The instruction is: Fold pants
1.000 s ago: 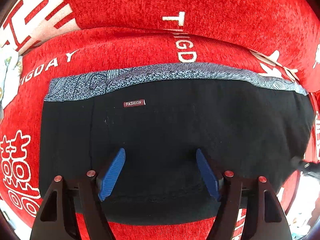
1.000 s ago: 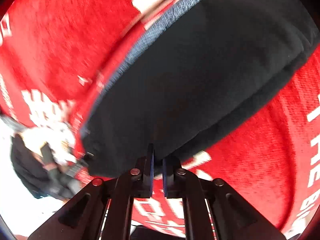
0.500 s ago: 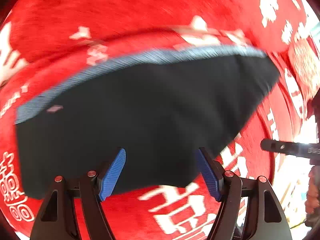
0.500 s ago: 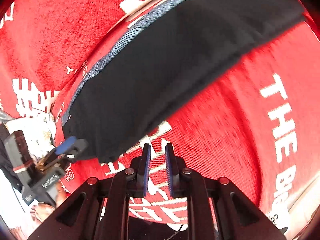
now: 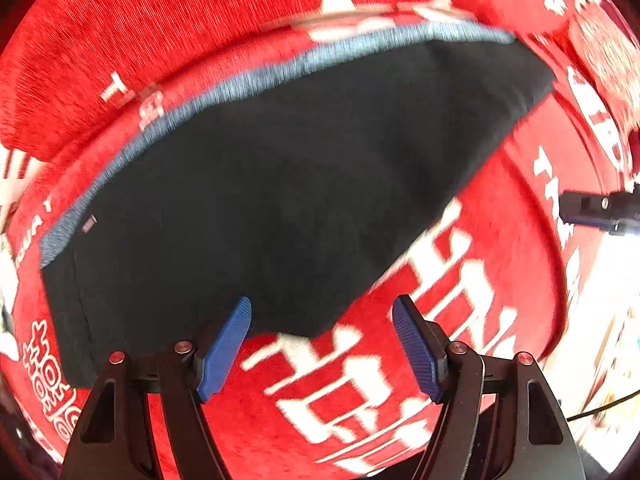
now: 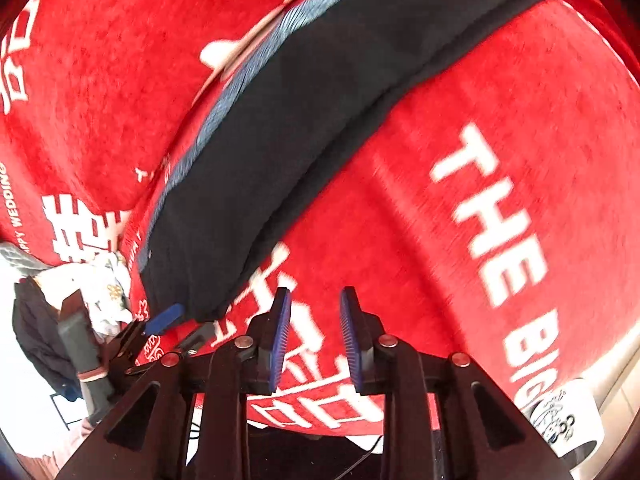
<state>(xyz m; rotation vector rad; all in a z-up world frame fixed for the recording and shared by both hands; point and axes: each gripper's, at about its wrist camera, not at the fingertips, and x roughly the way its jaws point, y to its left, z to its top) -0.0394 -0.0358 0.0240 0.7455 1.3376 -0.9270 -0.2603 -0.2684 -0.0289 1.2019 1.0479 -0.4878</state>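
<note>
One folded pair, both tongs released

Black pants with grey-blue waistband are lying folded flat on the red printed blanket. Left gripper is hovering spread wide at the near edge — empty. Right gripper is hovering parted, gripping nothing — just beside the pants' corner.

A home, likely a bedroom, red wedding-print bedspread spread ahead of the tool, heaped clothes at its left edge
</note>
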